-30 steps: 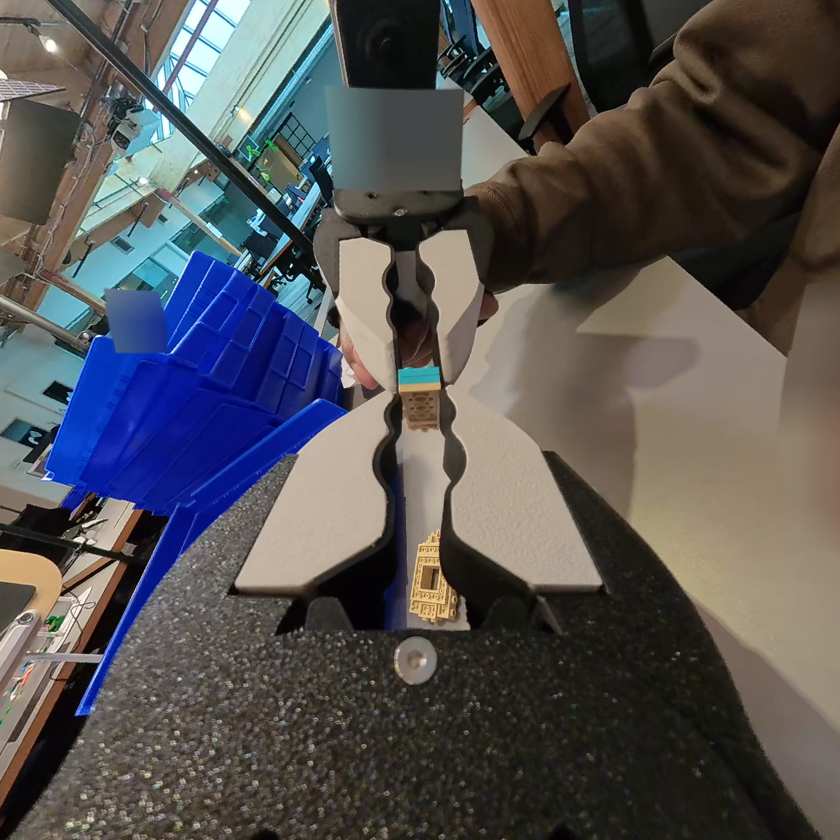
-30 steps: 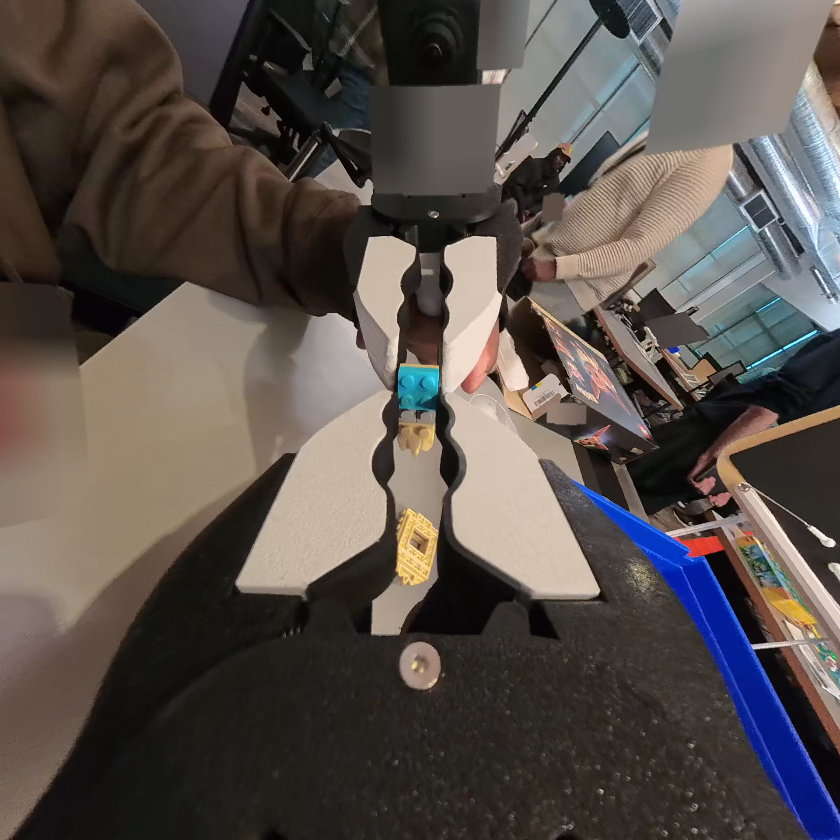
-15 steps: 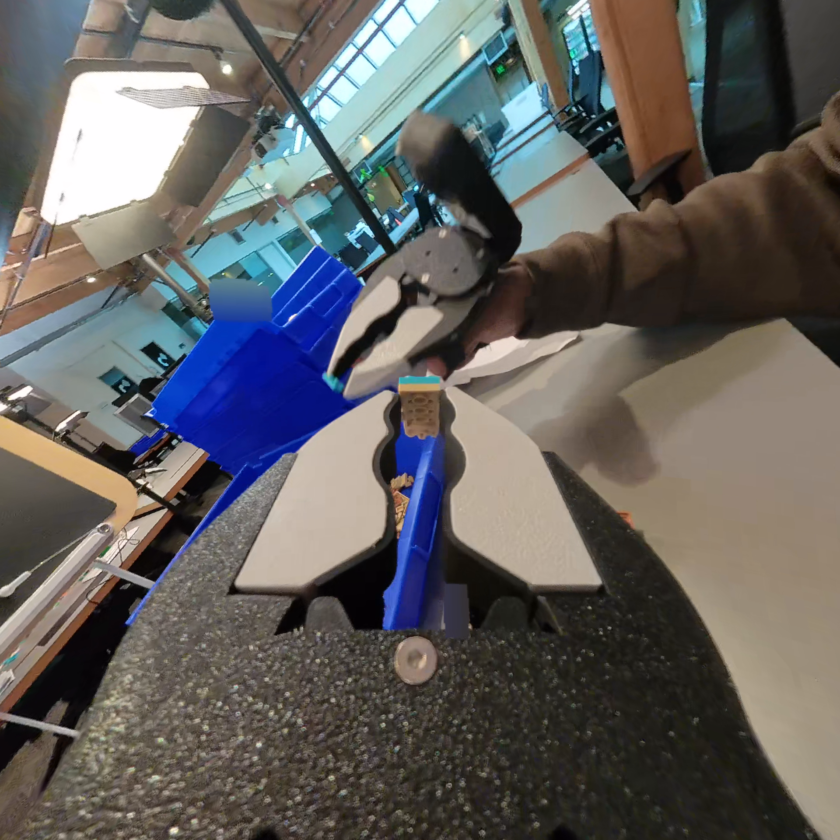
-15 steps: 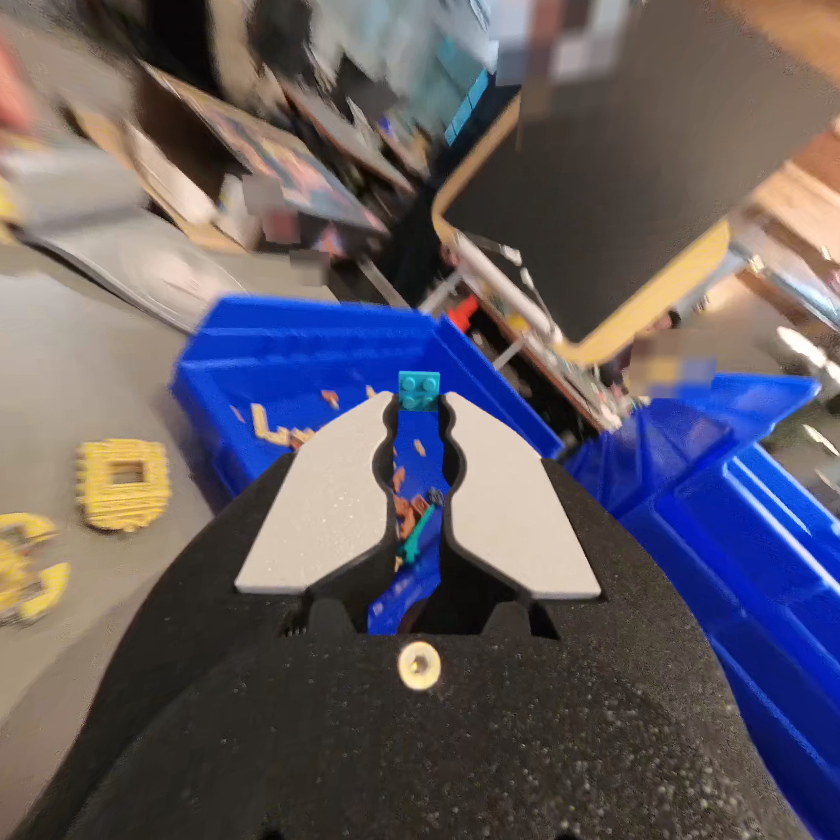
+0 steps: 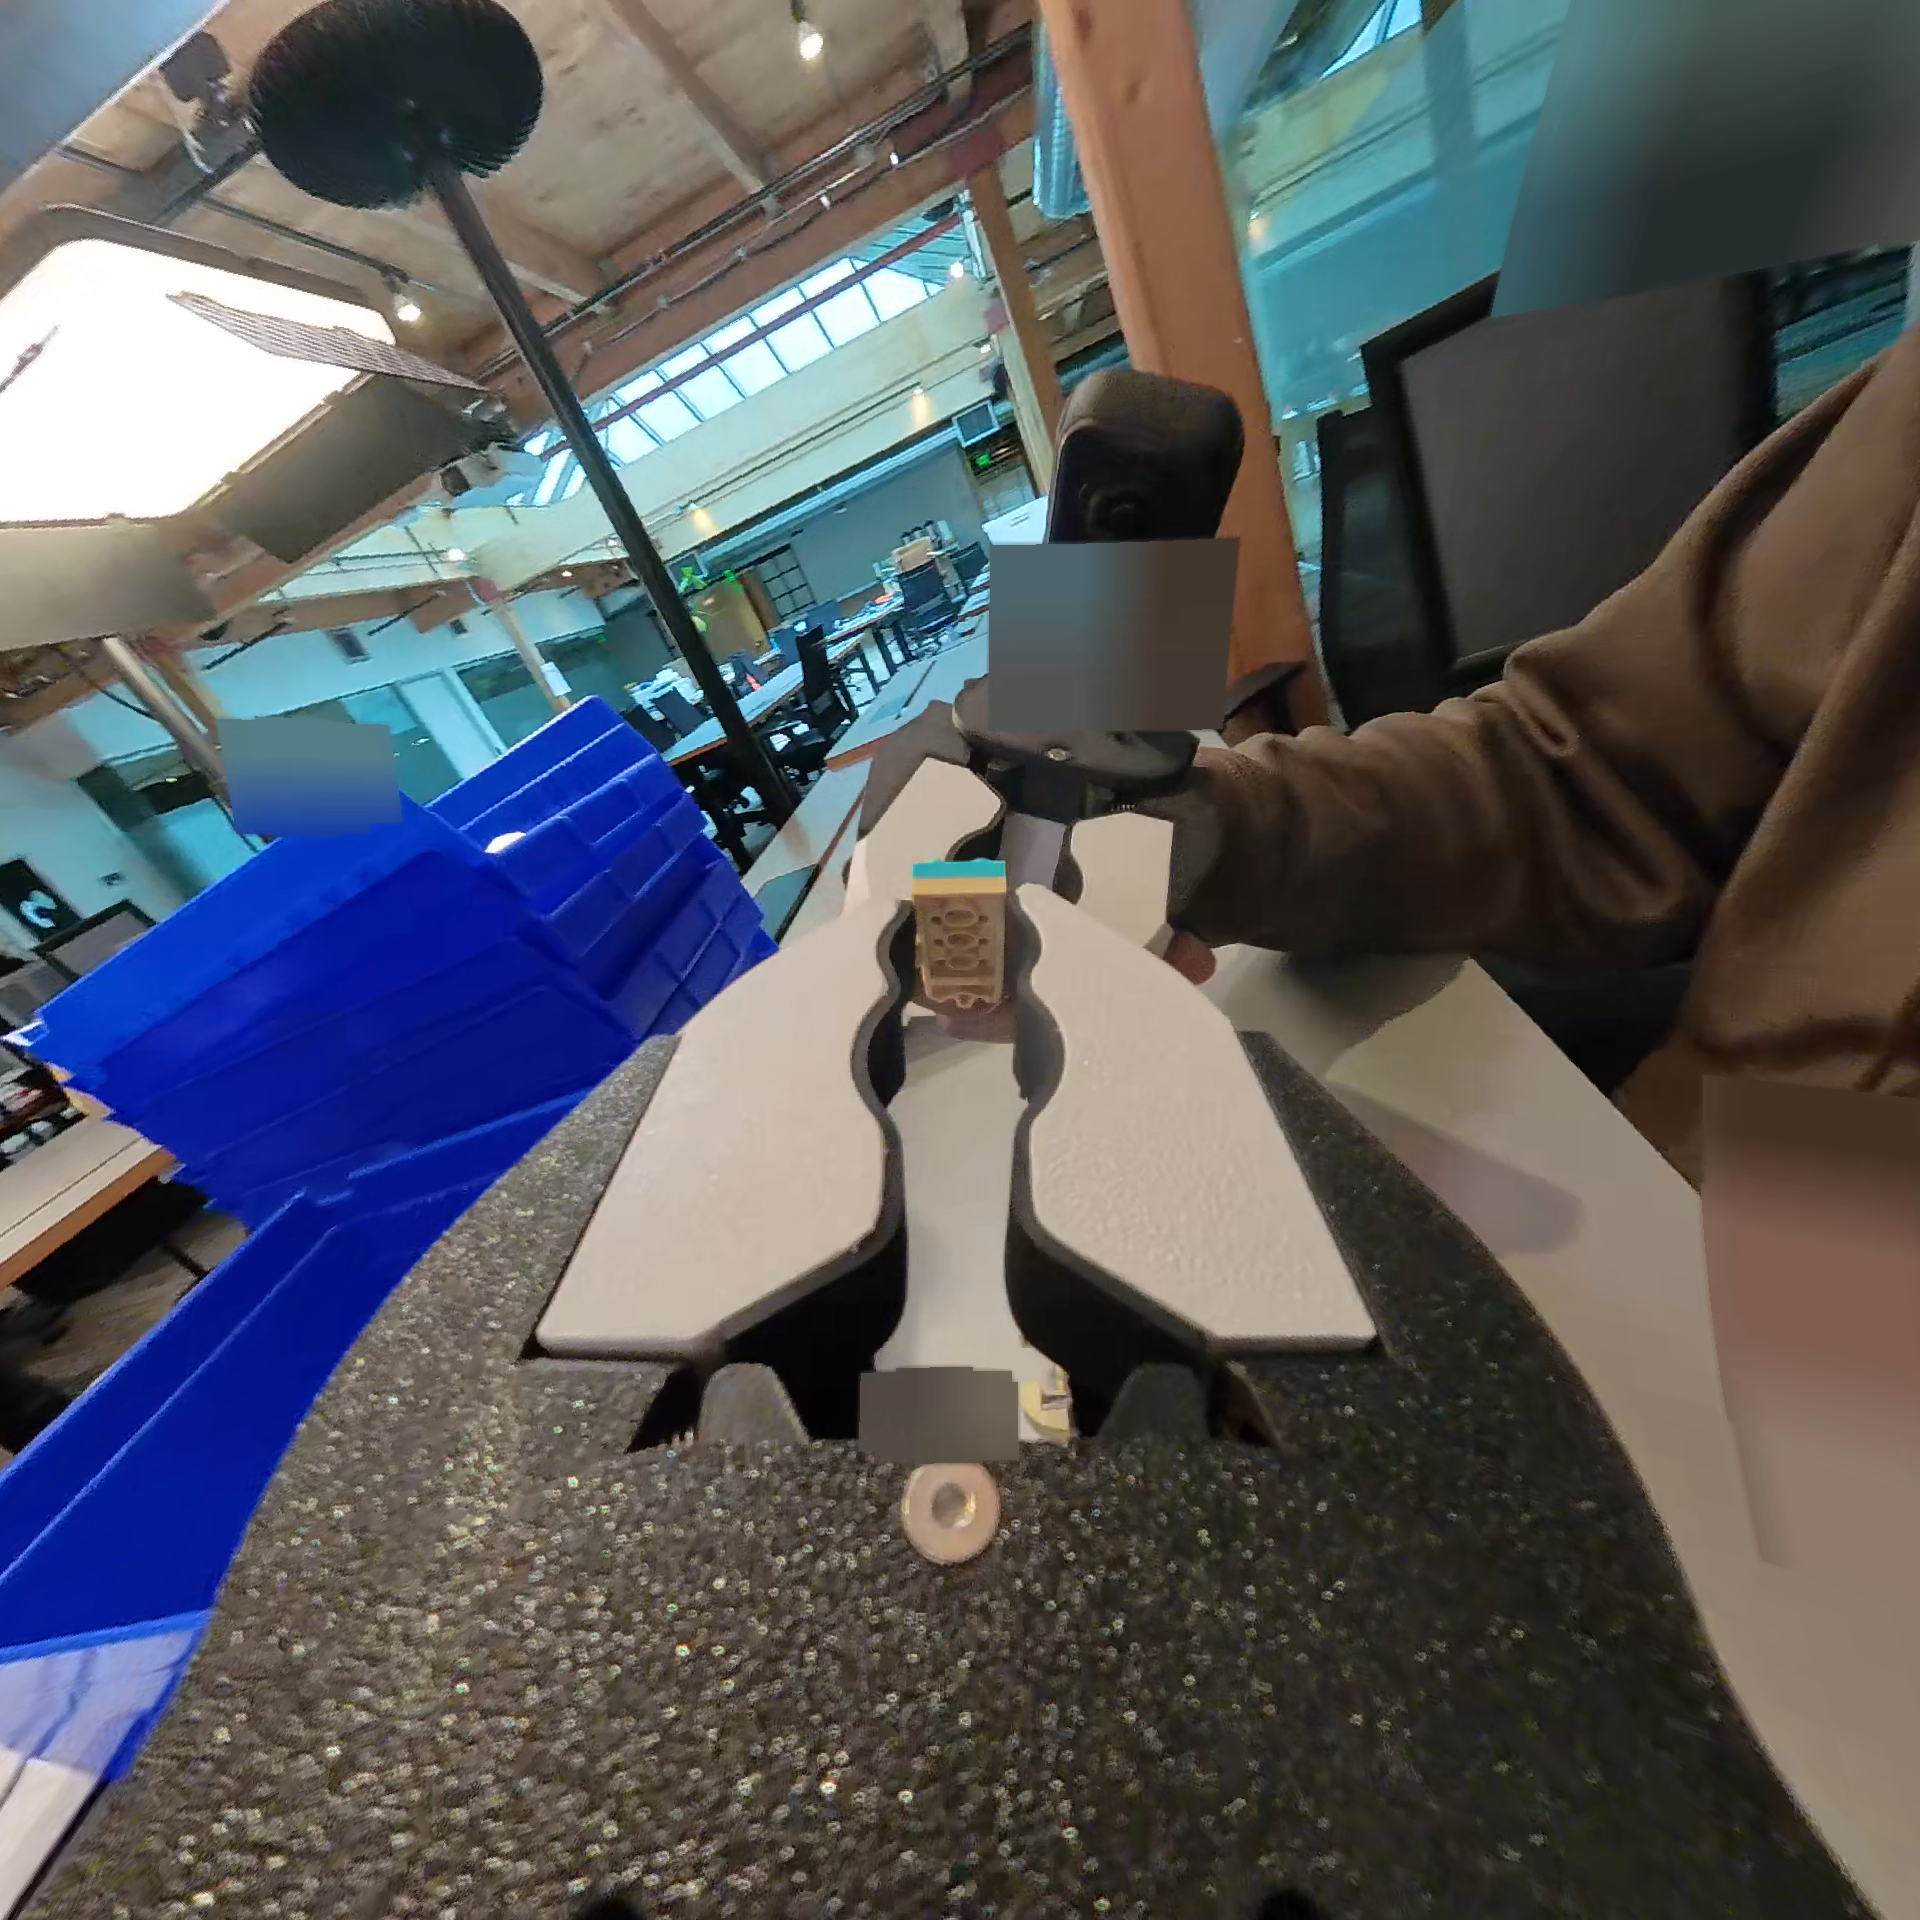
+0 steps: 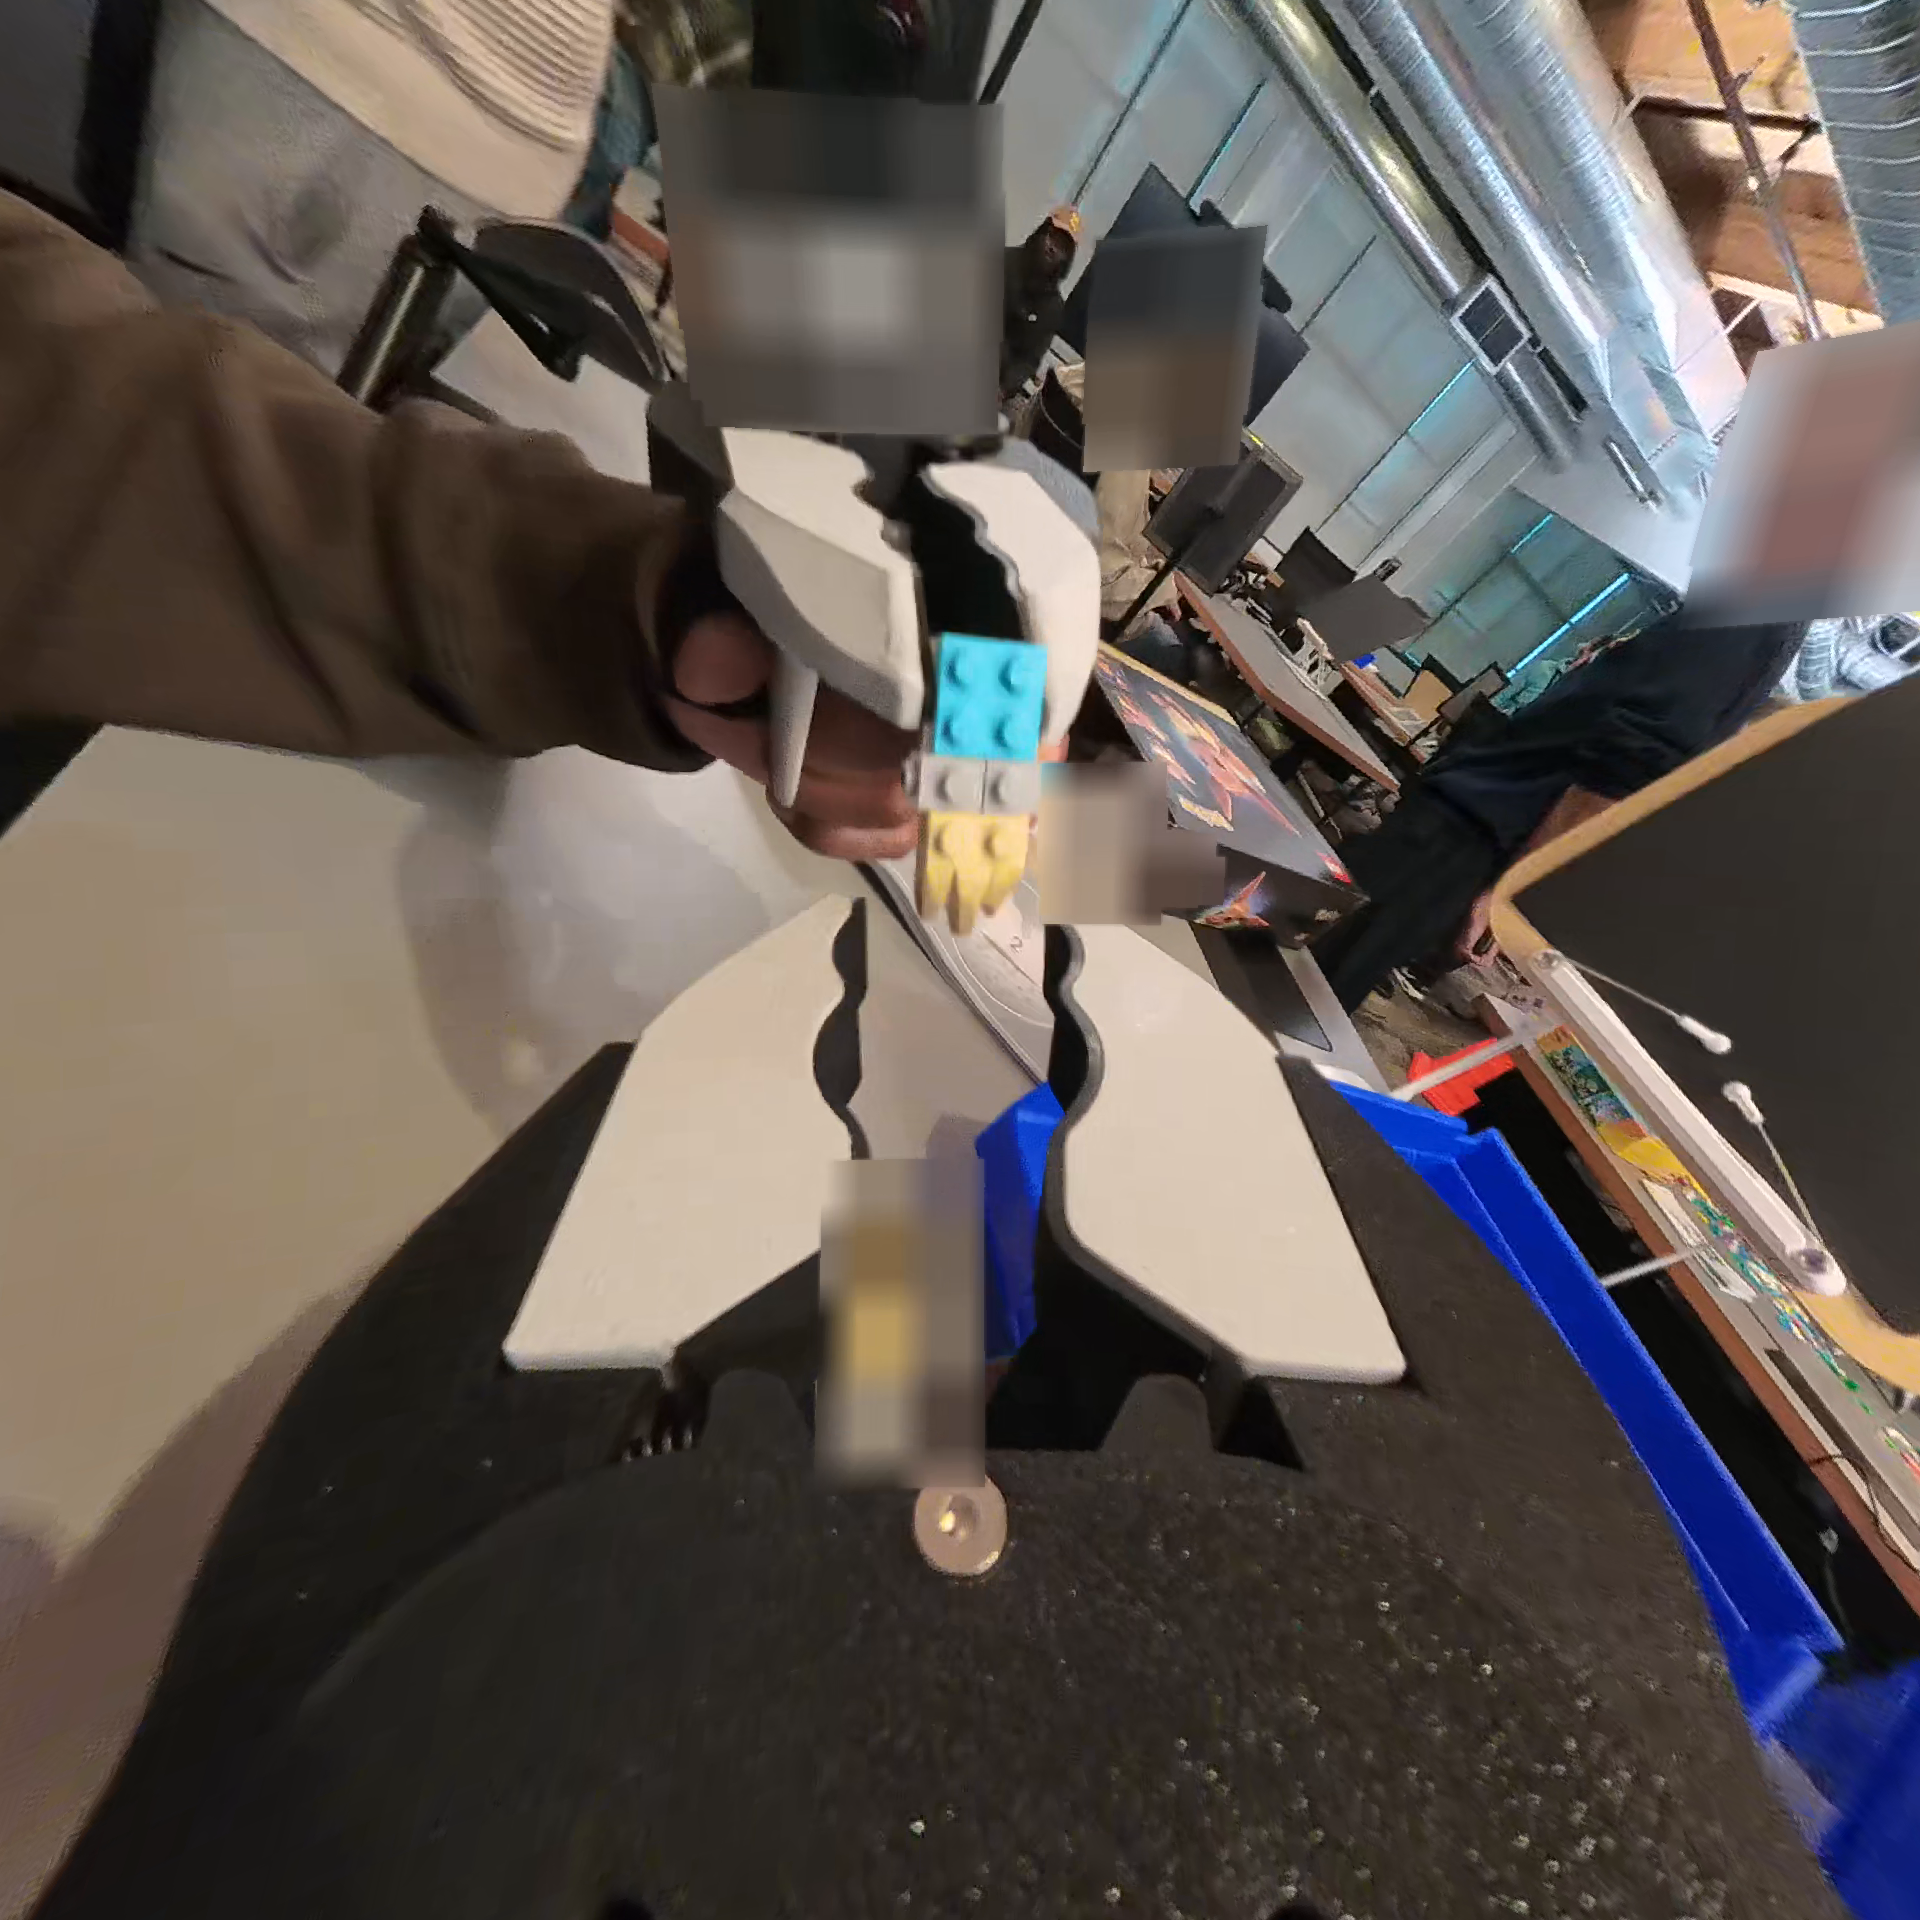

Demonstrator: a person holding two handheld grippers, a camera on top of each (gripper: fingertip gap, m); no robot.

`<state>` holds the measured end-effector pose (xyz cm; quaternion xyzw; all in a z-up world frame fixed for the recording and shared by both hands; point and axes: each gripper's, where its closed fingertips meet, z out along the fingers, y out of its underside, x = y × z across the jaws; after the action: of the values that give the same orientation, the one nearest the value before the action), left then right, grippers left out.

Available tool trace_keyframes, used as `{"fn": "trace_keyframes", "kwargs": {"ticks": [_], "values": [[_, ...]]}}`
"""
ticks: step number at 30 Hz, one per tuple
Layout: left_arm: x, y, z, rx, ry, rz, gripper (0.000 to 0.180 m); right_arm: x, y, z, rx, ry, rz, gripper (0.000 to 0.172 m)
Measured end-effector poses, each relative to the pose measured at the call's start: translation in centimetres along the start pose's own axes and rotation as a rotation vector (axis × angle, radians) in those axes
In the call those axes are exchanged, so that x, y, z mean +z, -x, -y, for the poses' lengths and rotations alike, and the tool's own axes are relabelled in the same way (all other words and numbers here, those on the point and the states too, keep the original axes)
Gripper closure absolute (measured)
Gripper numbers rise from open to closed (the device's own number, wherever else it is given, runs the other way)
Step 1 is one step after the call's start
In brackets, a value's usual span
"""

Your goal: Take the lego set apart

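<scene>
My left gripper point(image 5: 961, 914) is shut on a small brick assembly point(image 5: 959, 948); in the left wrist view its tan underside and a teal top edge show between the pads. In the right wrist view the left gripper point(image 6: 987, 675) faces me, and the assembly shows a cyan plate point(image 6: 987, 696), a grey plate point(image 6: 971, 781) and a yellow claw-shaped piece point(image 6: 971, 868) hanging below. My right gripper point(image 6: 956, 925) is open and empty, its fingertips just under the yellow piece and not touching it. It also shows in the left wrist view point(image 5: 1013, 842), just beyond the assembly.
A stack of blue bins point(image 5: 416, 935) stands at the left. Another blue bin point(image 6: 1558, 1299) lies under my right gripper's right side. The white table point(image 5: 1455, 1091) runs beneath. A brown sleeve point(image 5: 1558, 810) reaches in. A dark printed box point(image 6: 1226, 769) and a black board point(image 6: 1766, 935) stand beyond. The grippers are tip to tip, or close to it.
My right gripper swung from over the blue bin back to face the left gripper and opened; the teal plate it held has left its fingers. The left gripper kept its hold on the assembly.
</scene>
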<state>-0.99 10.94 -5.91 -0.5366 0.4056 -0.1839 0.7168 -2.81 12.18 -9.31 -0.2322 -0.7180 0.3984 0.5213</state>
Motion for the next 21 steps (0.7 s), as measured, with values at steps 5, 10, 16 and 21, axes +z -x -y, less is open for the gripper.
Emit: {"fn": "trace_keyframes", "kwargs": {"ticks": [5, 10, 16, 21], "values": [[-0.1, -0.2, 0.1, -0.024, -0.016, -0.023, 0.165, 0.1, 0.0, 0.8, 0.016, -0.033, -0.037, 0.155], [-0.2, 0.2, 0.6, -0.062, -0.064, -0.005, 0.164, 0.1, -0.5, 1.5, 0.073, -0.101, -0.072, 0.155], [-0.2, 0.9, 0.6, -0.097, -0.078, 0.034, 0.161, -0.2, -1.2, 2.7, 0.199, -0.213, -0.098, 0.156], [0.4, 0.4, 0.3, -0.120, -0.069, 0.008, 0.159, 0.4, -0.8, 2.5, 0.217, -0.207, -0.092, 0.156]]}}
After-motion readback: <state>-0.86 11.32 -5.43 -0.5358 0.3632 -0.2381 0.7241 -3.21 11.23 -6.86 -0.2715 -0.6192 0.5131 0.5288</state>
